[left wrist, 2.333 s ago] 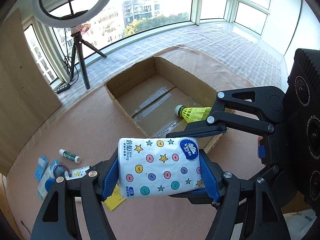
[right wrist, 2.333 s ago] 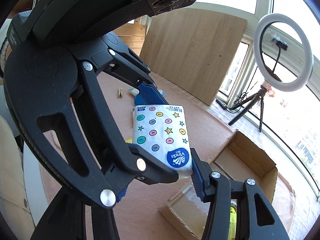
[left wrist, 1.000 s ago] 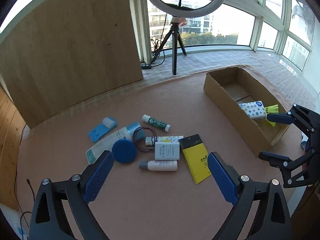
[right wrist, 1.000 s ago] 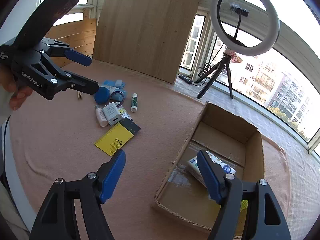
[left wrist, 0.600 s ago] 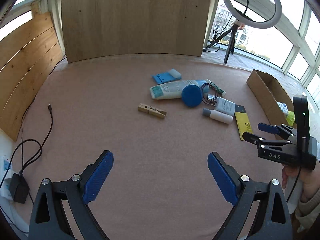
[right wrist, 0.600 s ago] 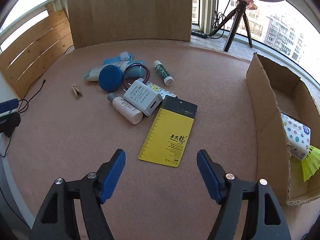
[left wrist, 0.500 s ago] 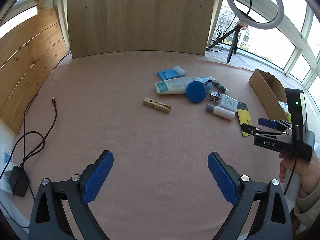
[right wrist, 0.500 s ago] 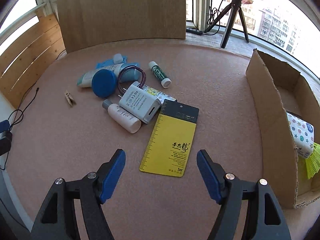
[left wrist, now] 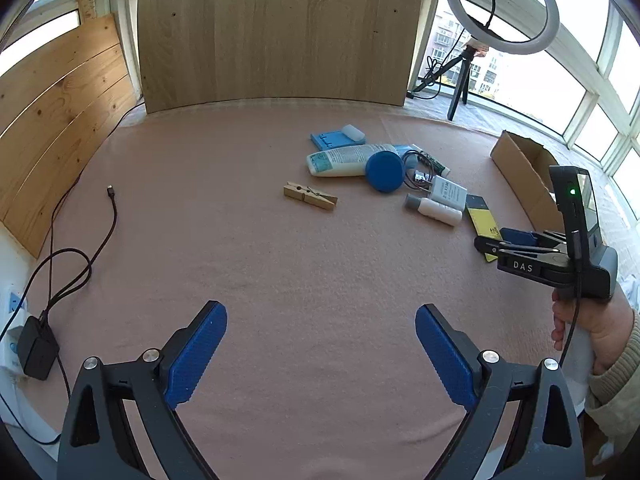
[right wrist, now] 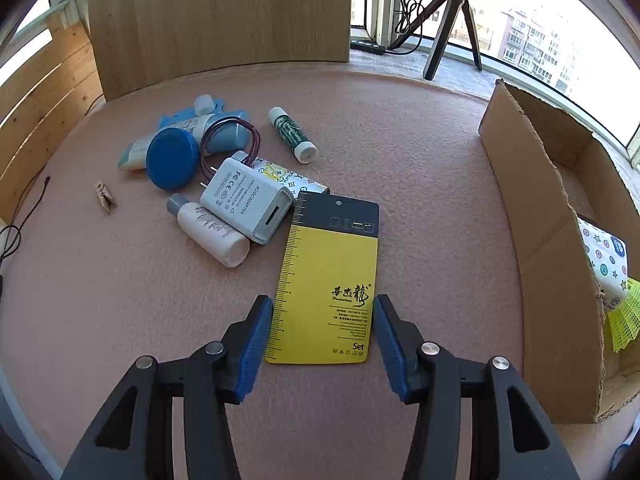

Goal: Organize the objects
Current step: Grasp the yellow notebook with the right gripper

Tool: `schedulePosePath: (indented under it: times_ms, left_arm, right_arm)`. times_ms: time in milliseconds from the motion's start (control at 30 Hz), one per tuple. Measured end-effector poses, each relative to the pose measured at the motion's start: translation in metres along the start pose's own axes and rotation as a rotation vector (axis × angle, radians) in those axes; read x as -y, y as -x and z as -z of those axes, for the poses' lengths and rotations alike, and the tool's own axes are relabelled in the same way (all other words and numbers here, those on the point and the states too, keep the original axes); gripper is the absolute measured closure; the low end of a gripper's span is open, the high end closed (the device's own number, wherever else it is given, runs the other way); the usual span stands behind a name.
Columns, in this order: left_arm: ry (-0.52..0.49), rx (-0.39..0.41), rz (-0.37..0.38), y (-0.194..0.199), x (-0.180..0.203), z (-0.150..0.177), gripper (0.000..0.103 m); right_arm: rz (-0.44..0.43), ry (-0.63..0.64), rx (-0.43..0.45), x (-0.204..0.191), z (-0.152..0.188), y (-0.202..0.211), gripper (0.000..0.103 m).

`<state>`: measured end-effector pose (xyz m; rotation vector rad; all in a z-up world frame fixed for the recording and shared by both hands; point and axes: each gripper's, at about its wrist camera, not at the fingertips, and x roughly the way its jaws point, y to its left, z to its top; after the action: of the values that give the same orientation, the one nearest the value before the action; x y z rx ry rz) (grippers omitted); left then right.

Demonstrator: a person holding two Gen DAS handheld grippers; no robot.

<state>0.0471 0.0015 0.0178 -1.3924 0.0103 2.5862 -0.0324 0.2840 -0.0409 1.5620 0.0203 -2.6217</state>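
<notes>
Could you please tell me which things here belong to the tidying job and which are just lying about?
Part of the job:
yellow card pack
white adapter
small white bottle
clothespin
cardboard box
right hand-held gripper, either side of the card pack

Just lying about:
ring light
black cable
wooden board

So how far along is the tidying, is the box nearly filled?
Barely begun. The brown cardboard box holds a star-patterned tissue pack and a yellow shuttlecock. The right gripper has just been closing around the flat yellow-and-black card packet, not yet pinching it. The white charger, white bottle, blue lid and wooden clothespin remain.
</notes>
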Motion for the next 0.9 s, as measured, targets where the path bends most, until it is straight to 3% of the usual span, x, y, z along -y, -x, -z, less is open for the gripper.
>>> schedulePosePath:
  times_ms: [100, 200, 300, 533, 733, 900]
  left_arm:
    - [-0.025, 0.023, 0.037, -0.001, 0.003, 0.005, 0.006]
    - [-0.097, 0.058, 0.106, -0.005, 0.008, 0.013, 0.006]
    - [-0.233, 0.075, 0.182, -0.013, 0.019, 0.026, 0.006]
    - [-0.584, 0.028, 0.324, -0.032, 0.05, 0.069, 0.006]
    - [-0.717, 0.006, 0.458, -0.035, 0.07, 0.087, 0.006]
    - [-0.769, -0.044, 0.514, -0.043, 0.084, 0.099, 0.016]
  right_arm:
    - [-0.108, 0.074, -0.014, 0.0, 0.009, 0.007, 0.056]
    - [-0.172, 0.239, -0.04, -0.01, 0.027, 0.018, 0.056]
    - [-0.257, 0.442, -0.059, -0.031, 0.052, 0.03, 0.056]
    - [-0.468, 1.004, -0.1, -0.09, 0.113, 0.061, 0.056]
    - [-0.594, 1.308, -0.139, -0.092, 0.112, 0.062, 0.056]
    - [-0.659, 1.479, -0.178, -0.105, 0.104, 0.058, 0.056]
